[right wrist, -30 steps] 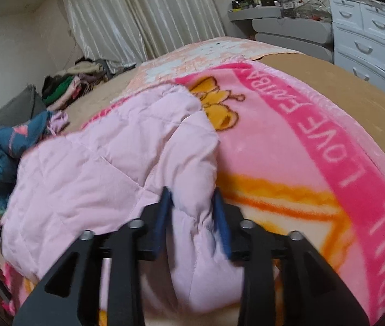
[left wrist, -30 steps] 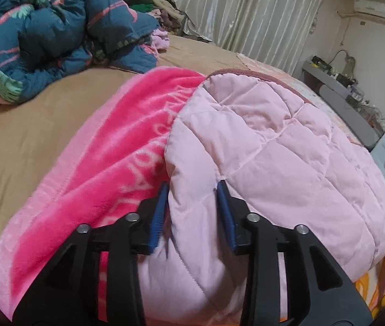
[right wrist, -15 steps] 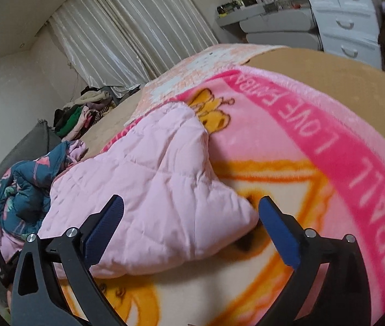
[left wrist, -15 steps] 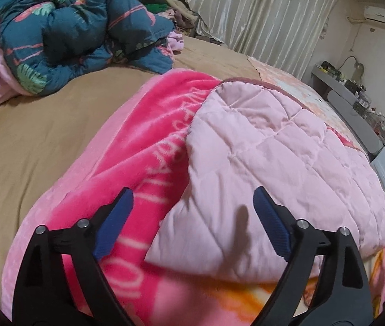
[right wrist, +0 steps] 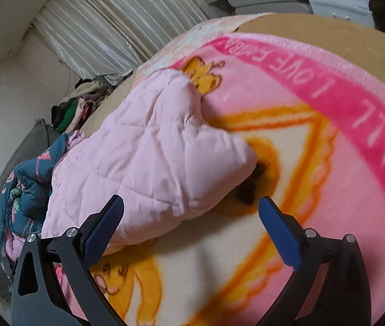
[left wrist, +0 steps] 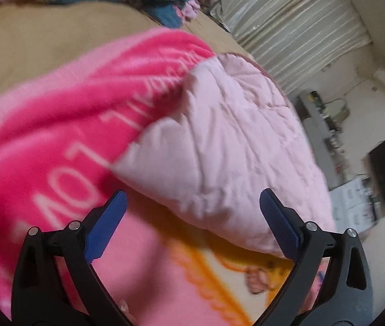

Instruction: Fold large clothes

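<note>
Both tools released pink quilted jacket [left wrist: 227,146]; teal bedding [right wrist: 26,190] right-view only.

I saw the pink jacket [right wrist: 149,160] as quilted cloth with a smooth, faintly sheened shell and stitched seams. The blanket [right wrist: 295,179] under it looked plush and fuzzy. The bed sheet [left wrist: 43,43] was plain matt tan cloth. Each tool had matt black plastic arms, textured blue pads [right wrist: 102,231] and small shiny metal screws. The far curtains [right wrist: 116,19] looked satiny.
</note>
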A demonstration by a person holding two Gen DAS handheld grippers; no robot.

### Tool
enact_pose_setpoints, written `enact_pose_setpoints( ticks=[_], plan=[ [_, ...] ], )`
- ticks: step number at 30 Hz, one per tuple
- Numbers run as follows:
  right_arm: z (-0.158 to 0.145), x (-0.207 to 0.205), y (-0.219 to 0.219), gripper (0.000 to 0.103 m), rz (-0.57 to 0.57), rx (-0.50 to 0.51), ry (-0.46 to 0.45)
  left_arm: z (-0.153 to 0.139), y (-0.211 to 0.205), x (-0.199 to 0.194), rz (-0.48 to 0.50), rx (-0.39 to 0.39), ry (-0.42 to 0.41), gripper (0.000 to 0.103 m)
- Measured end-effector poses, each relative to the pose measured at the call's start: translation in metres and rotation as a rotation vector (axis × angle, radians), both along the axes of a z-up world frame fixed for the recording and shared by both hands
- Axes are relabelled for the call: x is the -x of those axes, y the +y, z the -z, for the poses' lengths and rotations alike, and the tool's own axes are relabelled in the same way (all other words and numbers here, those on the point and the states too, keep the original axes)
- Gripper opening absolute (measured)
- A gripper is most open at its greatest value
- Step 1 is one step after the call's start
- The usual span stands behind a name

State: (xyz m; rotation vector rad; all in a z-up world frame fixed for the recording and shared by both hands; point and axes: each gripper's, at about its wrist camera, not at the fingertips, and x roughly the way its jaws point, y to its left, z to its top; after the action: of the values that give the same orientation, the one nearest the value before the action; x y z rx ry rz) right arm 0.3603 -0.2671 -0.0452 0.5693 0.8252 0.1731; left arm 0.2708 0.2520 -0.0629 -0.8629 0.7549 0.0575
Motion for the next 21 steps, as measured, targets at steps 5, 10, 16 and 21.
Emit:
enact_pose_setpoints(
  ticks=[5,10,16,21],
  plan=[
    [0.012,-0.012,0.010,0.099,-0.013,-0.064,0.035,0.019,-0.009,-0.024,0.008,0.061,0.006,0.093],
    [0.014,-0.031,0.019,0.099,-0.013,-0.040,0.032,0.030,-0.009,-0.048,0.011,0.086,-0.005,0.095],
    [0.030,-0.059,0.014,0.099,0.039,-0.143,0.069,0.037,-0.008,-0.065,0.024,0.067,-0.017,0.095],
    [0.037,-0.075,0.020,0.099,0.050,-0.176,0.074,0.034,-0.009,-0.068,0.038,0.030,-0.035,0.088]
  ],
)
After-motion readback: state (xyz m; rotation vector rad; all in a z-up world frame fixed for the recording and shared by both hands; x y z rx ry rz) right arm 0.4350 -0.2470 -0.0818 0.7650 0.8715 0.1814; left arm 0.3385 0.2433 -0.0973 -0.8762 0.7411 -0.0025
